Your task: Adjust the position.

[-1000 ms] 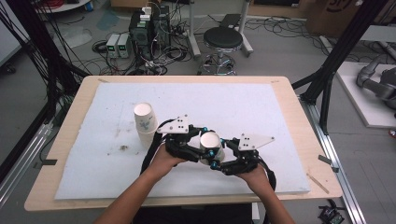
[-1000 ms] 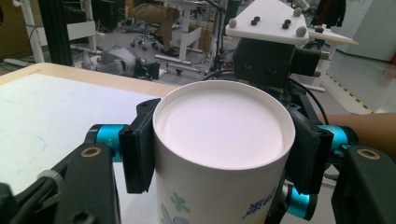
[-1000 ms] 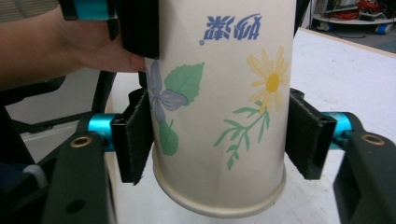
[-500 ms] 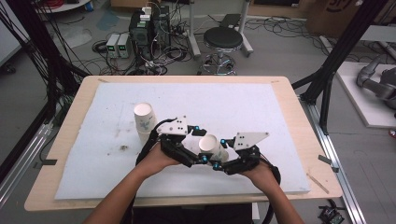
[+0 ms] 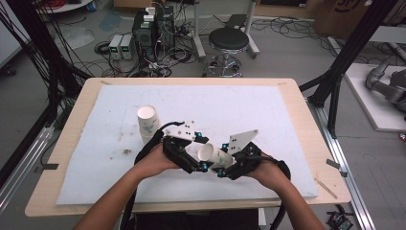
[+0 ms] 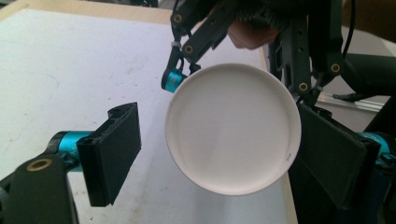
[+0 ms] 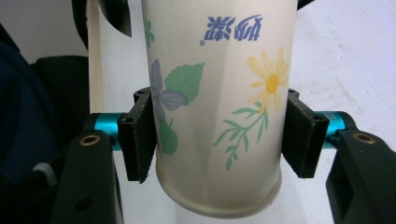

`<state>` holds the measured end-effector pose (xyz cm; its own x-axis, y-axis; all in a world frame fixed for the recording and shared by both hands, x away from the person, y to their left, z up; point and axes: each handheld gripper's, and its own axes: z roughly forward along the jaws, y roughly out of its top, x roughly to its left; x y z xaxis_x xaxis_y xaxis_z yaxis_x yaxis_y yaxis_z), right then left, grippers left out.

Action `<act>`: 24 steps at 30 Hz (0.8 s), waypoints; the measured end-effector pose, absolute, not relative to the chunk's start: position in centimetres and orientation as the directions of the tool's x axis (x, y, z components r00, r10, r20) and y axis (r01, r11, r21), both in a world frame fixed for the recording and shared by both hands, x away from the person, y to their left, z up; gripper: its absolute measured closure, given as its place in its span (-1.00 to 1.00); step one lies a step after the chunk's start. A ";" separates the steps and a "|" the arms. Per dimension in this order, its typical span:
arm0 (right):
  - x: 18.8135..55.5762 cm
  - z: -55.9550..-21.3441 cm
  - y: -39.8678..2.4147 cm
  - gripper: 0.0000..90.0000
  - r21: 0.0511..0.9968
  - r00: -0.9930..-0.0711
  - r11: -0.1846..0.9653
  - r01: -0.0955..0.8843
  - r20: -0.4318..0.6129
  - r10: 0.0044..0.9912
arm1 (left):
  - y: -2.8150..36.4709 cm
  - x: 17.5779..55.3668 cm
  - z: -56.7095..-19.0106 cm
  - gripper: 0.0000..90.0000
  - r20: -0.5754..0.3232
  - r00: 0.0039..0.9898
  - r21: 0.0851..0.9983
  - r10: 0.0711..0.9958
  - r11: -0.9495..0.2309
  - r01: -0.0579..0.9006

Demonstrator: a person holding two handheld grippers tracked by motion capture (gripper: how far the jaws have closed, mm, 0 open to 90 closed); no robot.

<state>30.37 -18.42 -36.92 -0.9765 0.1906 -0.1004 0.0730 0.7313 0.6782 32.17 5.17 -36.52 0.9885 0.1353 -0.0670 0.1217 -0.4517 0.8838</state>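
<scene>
Between the right tool's (image 7: 217, 135) flat black pads, a flower-printed paper cup (image 7: 217, 93) is pinched. Left tool (image 6: 224, 154) stands spread around its smooth round base.

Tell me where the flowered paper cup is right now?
The flowered paper cup is lifted near the table's front edge, clamped by the right gripper.

We see a grey floor (image 5: 287, 52), a black stool (image 5: 229, 39), tangled cables (image 5: 182, 45), electronics boxes (image 5: 149, 28), and black frame posts (image 5: 352, 52).
</scene>
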 end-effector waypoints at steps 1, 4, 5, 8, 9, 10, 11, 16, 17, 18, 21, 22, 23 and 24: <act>30.4 -36.8 -18.3 -0.18 0.670 -0.977 0.739 0.070 -0.105 0.187 | 5.1 32.2 -36.5 -0.64 -0.068 0.989 0.881 0.132 -0.458 0.122; 30.4 -36.5 -17.9 -0.18 0.632 -0.979 0.772 0.061 -0.111 0.169 | 5.0 32.2 -36.7 -0.62 -0.069 0.990 0.873 0.121 -0.474 0.119; 30.3 -36.3 -17.8 -0.18 0.618 -0.979 0.784 0.055 -0.121 0.164 | 5.0 32.2 -36.7 -0.61 -0.070 0.990 0.870 0.119 -0.478 0.118; 30.3 -36.2 -17.4 -0.18 0.586 -0.980 0.810 0.032 -0.141 0.141 | 4.8 32.3 -36.8 -0.56 -0.078 0.991 0.865 0.107 -0.487 0.120; 30.3 -36.2 -17.2 -0.18 0.578 -0.980 0.815 0.031 -0.141 0.137 | 4.8 32.3 -36.9 -0.55 -0.081 0.991 0.865 0.105 -0.486 0.122; 30.2 -36.1 -17.1 -0.18 0.570 -0.981 0.821 0.030 -0.142 0.134 | 4.7 32.3 -36.9 -0.52 -0.081 0.991 0.863 0.103 -0.491 0.121; 30.2 -36.1 -17.0 -0.18 0.564 -0.981 0.825 0.026 -0.145 0.130 | 4.7 32.3 -37.0 -0.51 -0.082 0.992 0.862 0.098 -0.493 0.120; 30.1 -36.2 -16.7 -0.18 0.535 -0.982 0.844 0.022 -0.145 0.118 | 4.6 32.3 -37.1 -0.35 -0.080 0.995 0.854 0.066 -0.510 0.103; 30.2 -36.2 -16.7 -0.18 0.530 -0.982 0.847 0.020 -0.150 0.117 | 4.6 32.3 -37.1 -0.29 -0.078 0.995 0.853 0.058 -0.513 0.097; 30.2 -36.3 -16.7 -0.18 0.523 -0.982 0.852 0.024 -0.148 0.118 | 4.6 32.2 -37.1 -0.22 -0.070 0.996 0.851 0.049 -0.519 0.085; 30.2 -36.4 -16.6 -0.18 0.504 -0.985 0.863 0.027 -0.135 0.109 | 4.4 32.1 -37.2 -0.18 -0.062 0.997 0.843 0.037 -0.534 0.072; 30.2 -36.4 -16.5 -0.18 0.501 -0.985 0.865 0.022 -0.139 0.105 | 4.4 32.1 -37.3 -0.18 -0.060 0.998 0.841 0.035 -0.536 0.069; 30.1 -36.4 -16.5 -0.21 0.495 -0.985 0.869 0.022 -0.137 0.103 | 4.5 32.2 -37.3 -0.17 -0.059 0.998 0.842 0.034 -0.536 0.068; 30.1 -36.4 -16.6 -0.26 0.498 -0.984 0.867 0.008 -0.149 0.094 | 4.6 32.2 -37.2 -0.17 -0.063 0.997 0.846 0.038 -0.529 0.074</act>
<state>30.13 -16.56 -36.45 -0.9844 0.0945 -0.1486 0.0081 0.8674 0.4976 32.21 4.57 -37.24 0.9973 0.0380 -0.0631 0.0737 -0.5288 0.8456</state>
